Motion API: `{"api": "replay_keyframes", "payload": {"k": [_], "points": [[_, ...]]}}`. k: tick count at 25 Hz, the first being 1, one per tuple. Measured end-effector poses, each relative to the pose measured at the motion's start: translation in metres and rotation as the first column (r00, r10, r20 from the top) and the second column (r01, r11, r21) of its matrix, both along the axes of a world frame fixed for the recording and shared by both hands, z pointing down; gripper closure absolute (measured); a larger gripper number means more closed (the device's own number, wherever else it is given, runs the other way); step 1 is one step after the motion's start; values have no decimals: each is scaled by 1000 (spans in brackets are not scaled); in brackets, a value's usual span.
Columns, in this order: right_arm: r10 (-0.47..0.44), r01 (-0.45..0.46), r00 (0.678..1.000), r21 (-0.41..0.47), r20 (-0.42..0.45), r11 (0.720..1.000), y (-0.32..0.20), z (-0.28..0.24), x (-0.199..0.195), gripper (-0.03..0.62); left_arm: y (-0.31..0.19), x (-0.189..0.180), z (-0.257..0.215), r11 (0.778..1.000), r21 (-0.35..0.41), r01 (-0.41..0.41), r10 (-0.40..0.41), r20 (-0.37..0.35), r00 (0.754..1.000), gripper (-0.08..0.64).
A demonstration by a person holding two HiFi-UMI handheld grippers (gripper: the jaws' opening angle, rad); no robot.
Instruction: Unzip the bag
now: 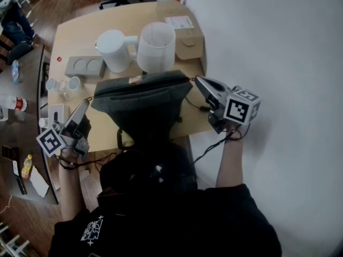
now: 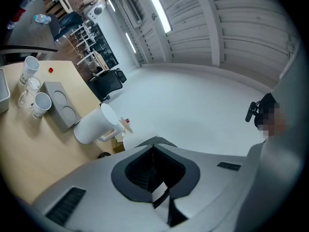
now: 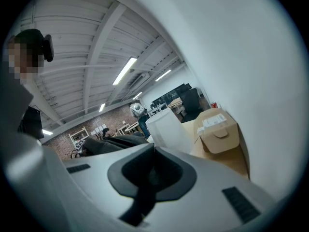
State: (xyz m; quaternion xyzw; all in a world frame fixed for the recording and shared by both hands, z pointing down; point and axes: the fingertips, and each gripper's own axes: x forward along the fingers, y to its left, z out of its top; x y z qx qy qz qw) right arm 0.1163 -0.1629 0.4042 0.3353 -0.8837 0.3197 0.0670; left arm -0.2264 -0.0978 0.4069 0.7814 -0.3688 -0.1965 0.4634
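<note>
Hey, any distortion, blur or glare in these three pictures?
Head view: evenly lit, grey bag sharp, edges bowed. Left gripper view: strong fisheye, black corners, bright ceiling strip light. Right gripper view: same fisheye, cardboard box slightly soft.

Head view downward, gripper views upward, sharing table (image 1: 80,36)

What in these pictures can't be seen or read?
Head view: lower front of the bag, hidden by the person's head.
Head view: the zipper pull, too small to find.
Right gripper view: most of the bag, behind the right gripper itself.
Head view: cardboard box label print, too small.
</note>
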Motion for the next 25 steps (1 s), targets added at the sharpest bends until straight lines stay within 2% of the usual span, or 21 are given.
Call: {"api": "replay_keyframes", "payload": {"k": [25], "points": [[17, -16, 1000, -63, 9, 998, -2, 26, 6, 581, 2, -8, 30, 998, -65, 27, -28, -15, 1000, 557]]}}
